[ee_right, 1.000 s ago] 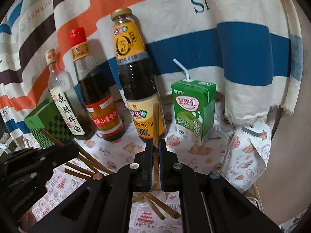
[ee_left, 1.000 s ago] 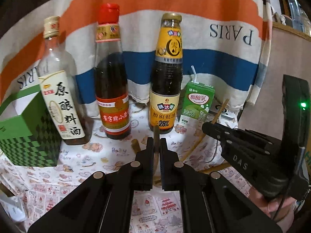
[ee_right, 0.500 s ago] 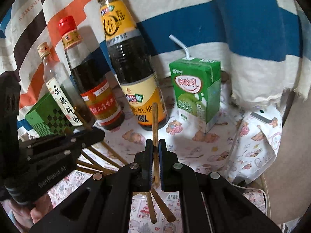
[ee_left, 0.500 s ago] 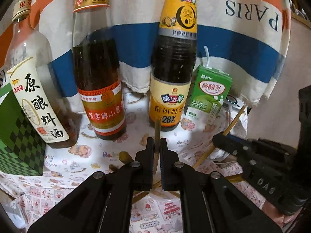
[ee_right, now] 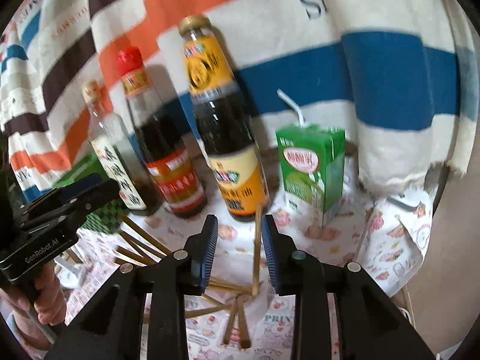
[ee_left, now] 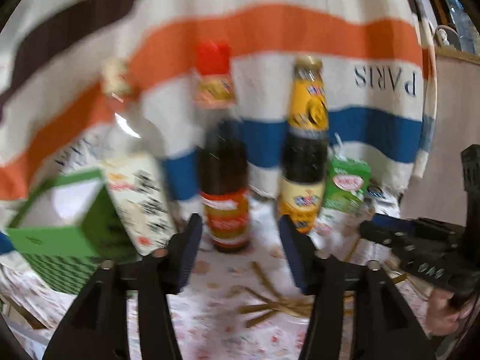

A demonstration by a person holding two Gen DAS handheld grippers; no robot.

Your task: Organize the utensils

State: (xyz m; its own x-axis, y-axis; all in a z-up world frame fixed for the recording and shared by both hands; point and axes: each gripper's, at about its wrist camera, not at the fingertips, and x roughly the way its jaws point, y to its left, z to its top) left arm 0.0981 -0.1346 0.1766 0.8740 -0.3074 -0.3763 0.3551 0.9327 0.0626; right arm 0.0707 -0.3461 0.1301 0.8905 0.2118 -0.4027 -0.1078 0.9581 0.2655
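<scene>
Several wooden chopsticks (ee_left: pixel 270 303) lie crossed in a loose pile on the printed tablecloth (ee_left: pixel 216 330), below and between both grippers. My left gripper (ee_left: pixel 240 258) is open and empty above the pile. My right gripper (ee_right: pixel 238 249) is open; one chopstick (ee_right: pixel 256 246) stands nearly upright between its jaws, its lower end in the pile (ee_right: pixel 234 303), and it looks loose. The right gripper also shows in the left wrist view (ee_left: pixel 420 249), and the left gripper in the right wrist view (ee_right: pixel 60 210). The left view is blurred.
A row stands at the back against a striped cloth: a clear bottle (ee_right: pixel 111 150), a red-capped dark bottle (ee_right: pixel 162 150), a yellow-labelled dark bottle (ee_right: pixel 222 138) and a green drink carton (ee_right: pixel 309 168). A green checked box (ee_left: pixel 69 234) sits at the left.
Both grippers have opened and let go of the chopsticks they held. The left gripper has pulled back and up; its chopstick is gone from between its jaws.
</scene>
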